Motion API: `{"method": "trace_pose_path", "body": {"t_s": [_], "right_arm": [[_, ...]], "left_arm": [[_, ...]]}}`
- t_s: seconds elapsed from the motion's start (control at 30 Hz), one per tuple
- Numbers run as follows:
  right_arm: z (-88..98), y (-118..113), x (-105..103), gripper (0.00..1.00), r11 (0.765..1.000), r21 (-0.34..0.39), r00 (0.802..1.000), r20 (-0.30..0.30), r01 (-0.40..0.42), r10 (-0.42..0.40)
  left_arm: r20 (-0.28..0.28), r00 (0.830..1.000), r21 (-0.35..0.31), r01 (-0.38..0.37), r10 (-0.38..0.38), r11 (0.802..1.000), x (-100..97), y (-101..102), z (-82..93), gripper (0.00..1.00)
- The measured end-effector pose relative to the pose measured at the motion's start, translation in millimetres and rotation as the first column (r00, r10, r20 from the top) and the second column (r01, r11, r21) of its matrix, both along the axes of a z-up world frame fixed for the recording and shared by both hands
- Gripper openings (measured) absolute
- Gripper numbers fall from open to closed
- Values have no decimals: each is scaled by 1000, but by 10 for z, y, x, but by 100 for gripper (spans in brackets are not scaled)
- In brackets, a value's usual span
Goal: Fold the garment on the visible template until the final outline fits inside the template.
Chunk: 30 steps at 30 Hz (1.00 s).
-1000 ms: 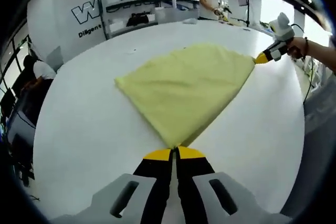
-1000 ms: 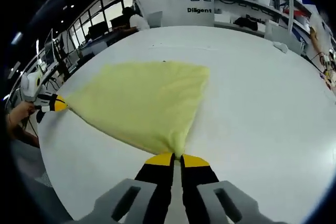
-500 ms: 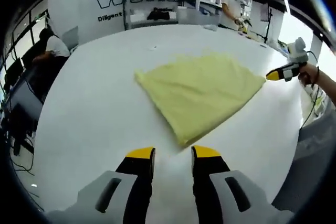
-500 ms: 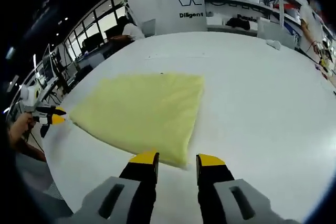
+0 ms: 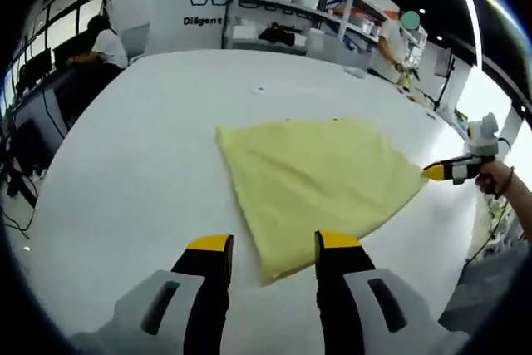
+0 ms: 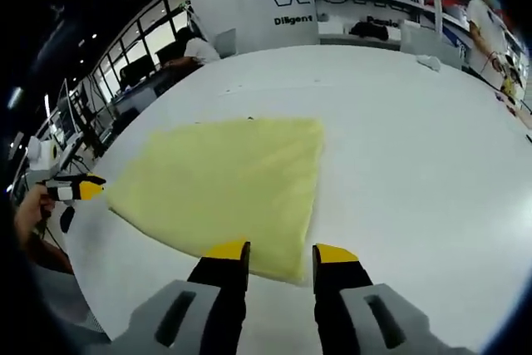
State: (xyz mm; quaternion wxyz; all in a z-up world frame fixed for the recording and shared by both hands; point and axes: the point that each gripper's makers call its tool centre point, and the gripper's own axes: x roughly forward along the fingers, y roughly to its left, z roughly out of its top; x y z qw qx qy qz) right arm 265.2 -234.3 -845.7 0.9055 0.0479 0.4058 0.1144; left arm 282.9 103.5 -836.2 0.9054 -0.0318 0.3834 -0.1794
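Observation:
A yellow garment [image 5: 316, 176] lies folded into a flat wedge on the white table [image 5: 125, 147]. My left gripper [image 5: 273, 245] is open, and the wedge's near corner lies between its jaws, not pinched. At the far right corner of the cloth sits the right gripper [image 5: 440, 172], held by a hand [image 5: 499, 179]. In the right gripper view the garment [image 6: 224, 184] spreads ahead of my right gripper [image 6: 281, 253], which is open over its near corner. The left gripper [image 6: 79, 189] shows at the cloth's left tip.
Shelves with white bins [image 5: 283, 6] and a wall with lettering stand beyond the table. A seated person [image 5: 100, 43] works at desks on the left; another stands by the far shelves [image 5: 399, 39]. The table's edge curves close to both hands.
One second ago both grippers were shut on the garment's corners, pulling it taut. Both have since opened and let go, and the cloth has settled flat on the table.

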Motion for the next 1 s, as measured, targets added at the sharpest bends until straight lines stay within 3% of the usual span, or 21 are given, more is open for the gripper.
{"method": "trace_pose_path", "body": {"t_s": [0.07,0.23,0.4,0.53,0.57,0.73,1.0], "right_arm": [[-34,8,-2,23,1000,11,1000,-15,3,-3],[-100,-27,15,16,1000,-16,1000,-27,-11,11],[-143,-45,-11,5,1000,-29,999,-45,-10,9],[-160,-29,-7,3,998,-57,998,-47,-32,30],[-168,-28,-6,2,998,-60,998,-49,-36,33],[-190,-3,-23,0,995,-78,997,-58,-57,53],[-183,55,-92,0,989,-106,994,-54,-104,99]], "left_arm": [[-44,999,-21,-28,27,999,-10,4,-79,38],[-54,998,-5,-36,36,999,-39,-1,-109,29],[-78,997,29,1,2,1000,-91,1,-193,18],[-115,992,60,57,-50,997,-154,-36,-267,11],[-90,994,93,76,-67,993,-131,-26,-258,10],[-78,989,156,138,-127,978,-158,-53,-270,6],[-91,989,171,135,-120,976,-205,10,-278,6]]}}
